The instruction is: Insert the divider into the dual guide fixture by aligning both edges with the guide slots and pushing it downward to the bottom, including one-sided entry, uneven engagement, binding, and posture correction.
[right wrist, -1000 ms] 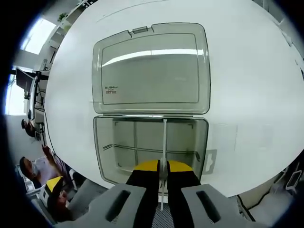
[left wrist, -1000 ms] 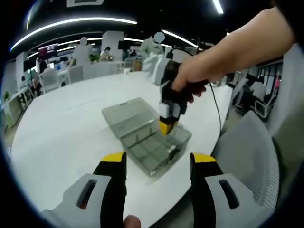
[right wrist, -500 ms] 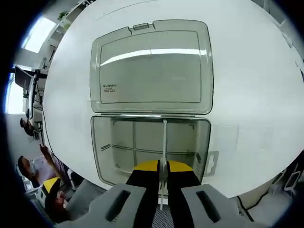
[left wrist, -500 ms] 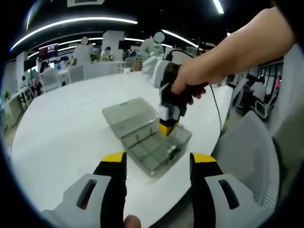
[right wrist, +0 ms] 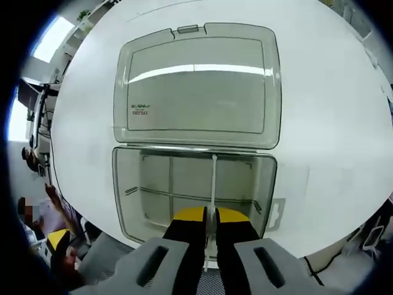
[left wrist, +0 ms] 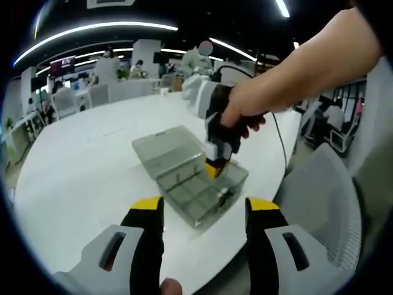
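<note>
**Divider held over open fixture box**

Divider (right wrist: 213,178), a thin pale plastic strip, stands edge-on between the yellow-tipped jaws of the right gripper (right wrist: 210,215), which are pinched narrow on its near end. In the right gripper view the strip runs straight from the jaws across the tray of the translucent grey plastic fixture box (right wrist: 130,190) to the tray's far wall by the hinge. The box lies open on the round white table (right wrist: 331,123), its clear lid (right wrist: 196,86) folded flat beyond the tray. Inside the tray a long rib crosses from side to side, and the strip crosses over it. Whether the strip's edges sit in the guide slots is hard to tell from this angle; it seems to be at or just above the tray rim.

In the left gripper view the left gripper (left wrist: 204,212) hovers near the table edge with its jaws spread wide and nothing between them, well apart from the box (left wrist: 184,169). Beyond it a person's hand (left wrist: 242,110) grips the right gripper (left wrist: 214,169), which points down into the tray's far right part. A grey mesh chair (left wrist: 319,196) stands just beside the table on the right.
</note>
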